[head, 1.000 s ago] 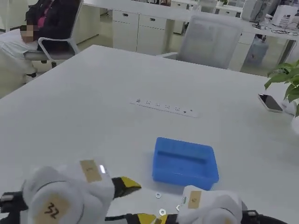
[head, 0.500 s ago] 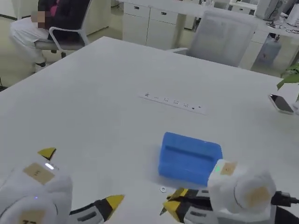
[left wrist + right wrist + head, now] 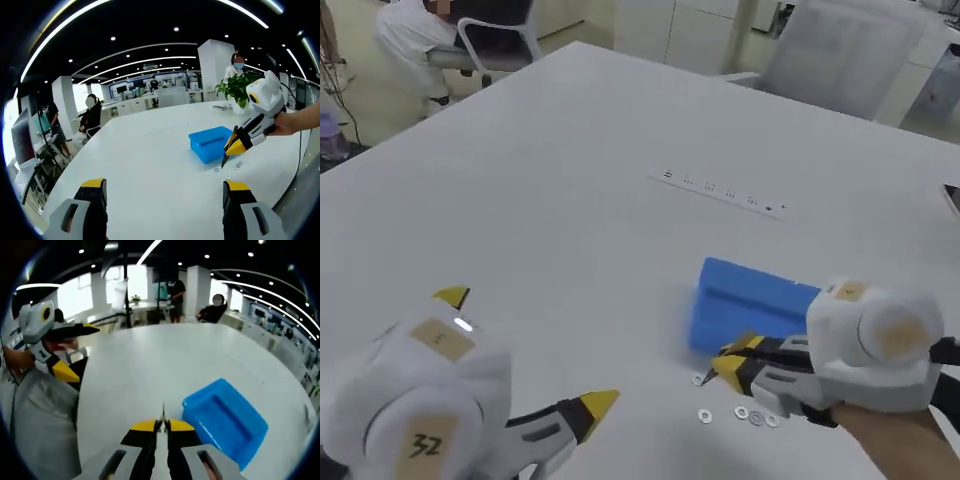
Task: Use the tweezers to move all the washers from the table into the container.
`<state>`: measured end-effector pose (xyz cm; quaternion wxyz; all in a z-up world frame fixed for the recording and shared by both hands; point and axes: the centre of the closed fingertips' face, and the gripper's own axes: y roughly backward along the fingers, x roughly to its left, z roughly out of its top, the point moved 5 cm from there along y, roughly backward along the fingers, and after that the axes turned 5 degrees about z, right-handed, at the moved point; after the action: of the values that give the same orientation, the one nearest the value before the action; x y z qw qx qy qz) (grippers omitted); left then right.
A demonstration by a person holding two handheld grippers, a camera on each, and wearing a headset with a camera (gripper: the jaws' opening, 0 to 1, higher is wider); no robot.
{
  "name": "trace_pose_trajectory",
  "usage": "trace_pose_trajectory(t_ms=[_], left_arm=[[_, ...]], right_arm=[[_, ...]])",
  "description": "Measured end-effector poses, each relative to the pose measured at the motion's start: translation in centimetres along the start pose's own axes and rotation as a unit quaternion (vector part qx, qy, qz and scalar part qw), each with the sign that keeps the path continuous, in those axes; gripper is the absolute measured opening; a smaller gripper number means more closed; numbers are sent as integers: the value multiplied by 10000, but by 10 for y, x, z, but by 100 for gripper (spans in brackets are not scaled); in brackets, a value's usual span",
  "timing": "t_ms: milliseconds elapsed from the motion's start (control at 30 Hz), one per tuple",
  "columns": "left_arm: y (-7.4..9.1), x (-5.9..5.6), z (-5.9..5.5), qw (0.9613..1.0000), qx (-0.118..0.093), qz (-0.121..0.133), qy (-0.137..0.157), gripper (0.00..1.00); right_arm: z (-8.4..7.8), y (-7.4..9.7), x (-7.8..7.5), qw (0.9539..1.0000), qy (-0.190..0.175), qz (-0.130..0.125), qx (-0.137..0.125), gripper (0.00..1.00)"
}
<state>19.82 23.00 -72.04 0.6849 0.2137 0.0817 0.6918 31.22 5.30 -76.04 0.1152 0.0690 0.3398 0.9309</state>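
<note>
**Washers loose beside the blue tray**

Several small silver metal washers (image 3: 741,412) lie scattered on the white tabletop (image 3: 550,190), on the near side of the shallow blue plastic container (image 3: 755,300) and just beside it. The thin metal tweezers (image 3: 163,412) point down at them, clamped between the closed jaws of the right gripper (image 3: 730,365). Further left and nearer, the left gripper (image 3: 527,348) hovers with its jaws wide apart and empty.

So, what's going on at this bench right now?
A person holds a claw in each hand over a white table. The right claw is shut on tweezers, their tip pointing down at the washers lying loose beside the blue container. The left claw hangs open, holding nothing.
</note>
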Motion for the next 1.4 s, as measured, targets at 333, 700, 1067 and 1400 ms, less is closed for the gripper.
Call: trace_pose_trajectory(t_ms=[333,700,1067,1400], left_arm=[[-1,1,-2,10000,46,-8,-17,98],[-3,0,-6,9998,188,-59,-76,97],[-3,0,-7,9997,209,-60,-129,98],[-3,-6,-9,9987,300,-187,-368,96]], right_arm=[[-4,-14,-8,9999,39,41,135,4],[-6,-19,-11,9998,60,64,189,4],[-10,-18,-7,9995,34,-105,288,3],[4,-8,-9,9998,-144,-67,91,3]])
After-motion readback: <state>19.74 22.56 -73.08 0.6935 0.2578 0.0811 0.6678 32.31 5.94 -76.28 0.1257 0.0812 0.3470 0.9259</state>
